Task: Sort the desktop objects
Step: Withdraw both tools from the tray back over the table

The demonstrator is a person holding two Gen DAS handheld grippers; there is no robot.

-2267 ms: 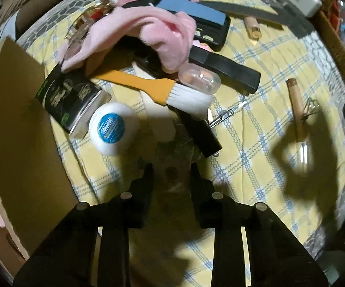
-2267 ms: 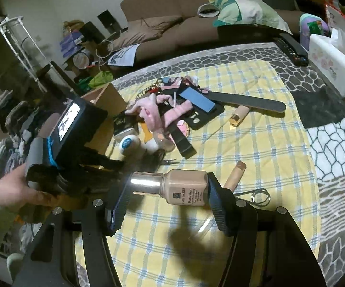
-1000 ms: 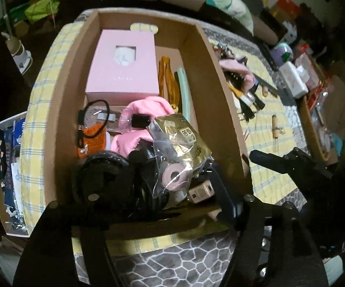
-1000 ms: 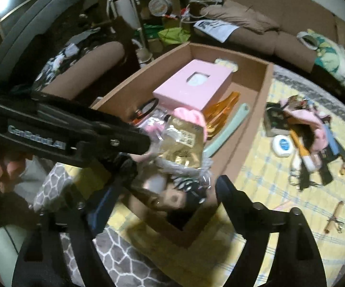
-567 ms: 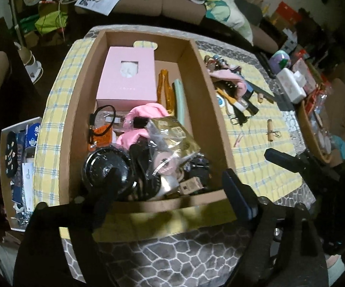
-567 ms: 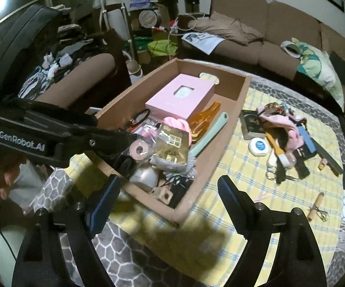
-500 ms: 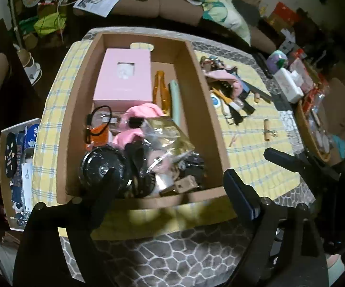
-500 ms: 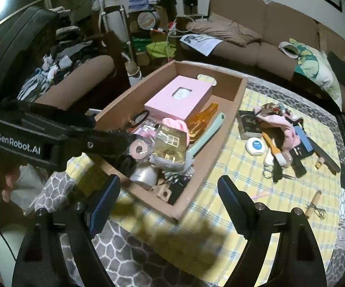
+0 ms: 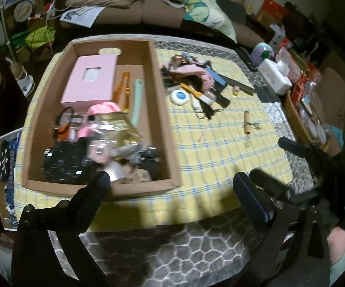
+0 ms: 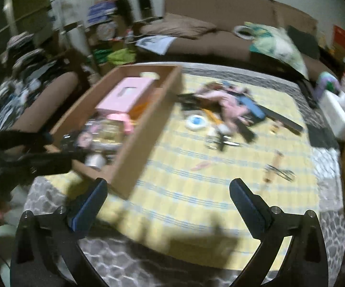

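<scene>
Both claws have just been opening and now gape wide with nothing in them: left claw (image 9: 172, 186), right claw (image 10: 167, 191). The cardboard box (image 9: 162, 110) sits on the bench's (image 9: 220, 157) left, stuffed with stuff; a loose pile (image 9: 196, 83) waits far right of it.

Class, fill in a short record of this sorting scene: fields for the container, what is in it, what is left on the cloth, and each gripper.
container: cardboard box on the yellow checked cloth
in box: pink box, pink item, jumbled small objects
left on cloth: round white tin, pile of mixed items
left gripper: open, empty, jaws just opened wider
right gripper: open, empty, jaws just opened wider
</scene>
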